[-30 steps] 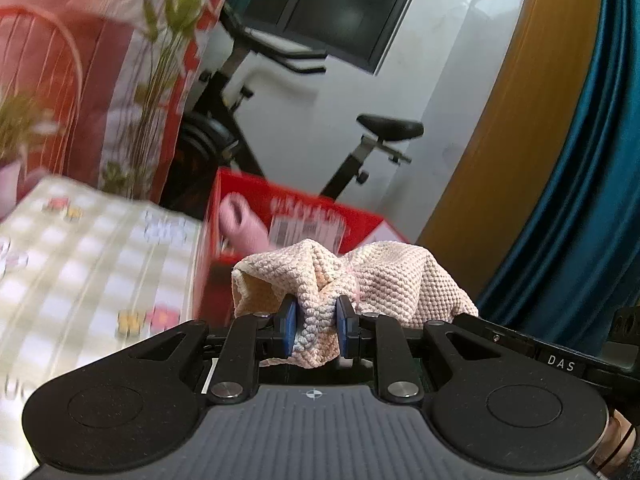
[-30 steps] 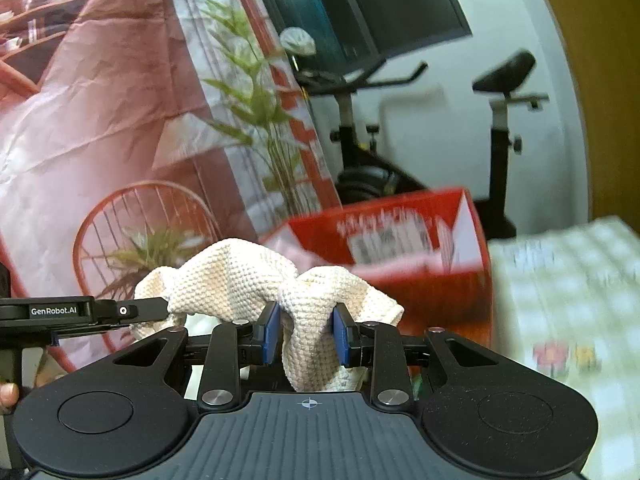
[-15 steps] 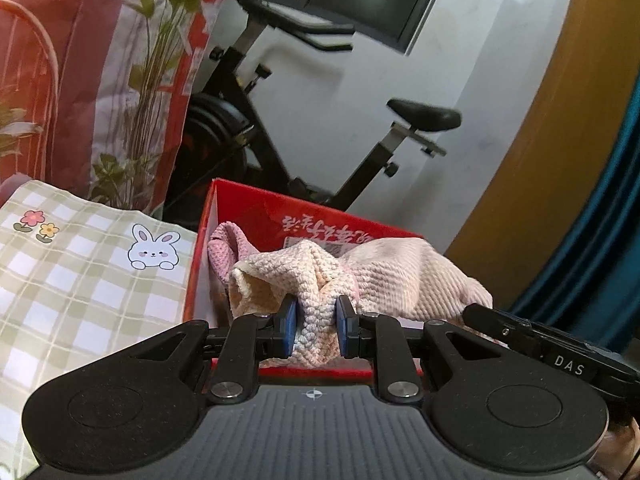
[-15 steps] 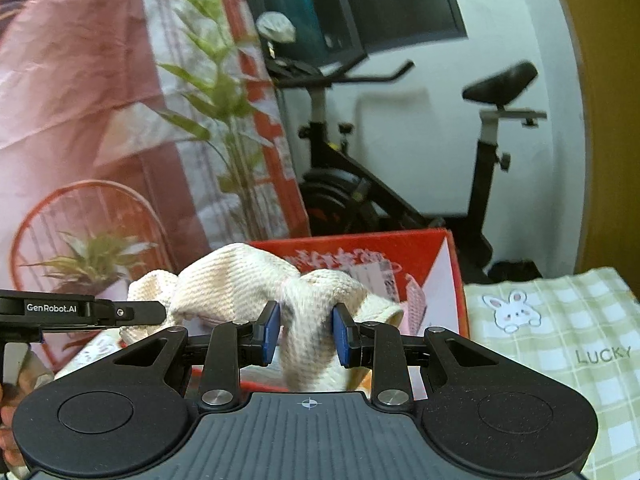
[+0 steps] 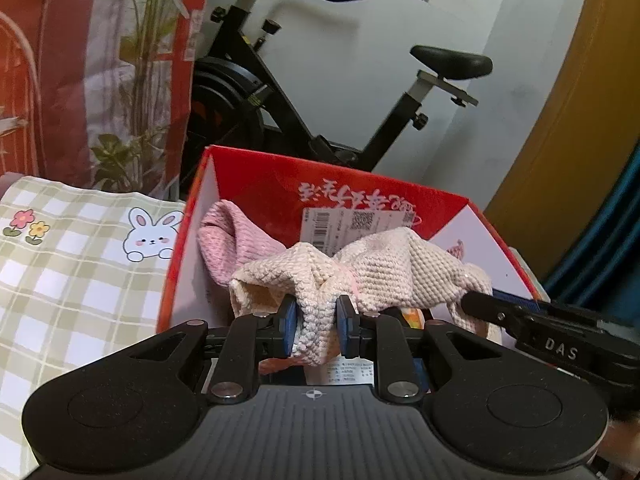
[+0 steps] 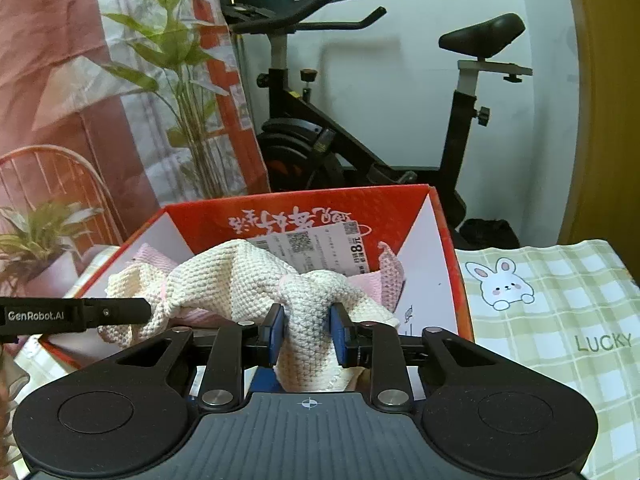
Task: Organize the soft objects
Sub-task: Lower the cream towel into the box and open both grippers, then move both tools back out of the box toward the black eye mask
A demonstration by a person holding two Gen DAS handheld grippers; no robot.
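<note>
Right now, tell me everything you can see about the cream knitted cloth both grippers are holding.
The cream knitted cloth is a soft, chunky-weave piece, off-white with a faint pink trim, bunched and sagging. The left gripper and right gripper each pinch a fold of it, so it hangs stretched between them over the open red box. A pink knitted cloth lies in the box behind it; whether they touch is unclear.

Left tool clamped tight on the cream knit cloth, level, pointing forward. Right tool same, pinching the other end. Tools side by side, near each other.
</note>
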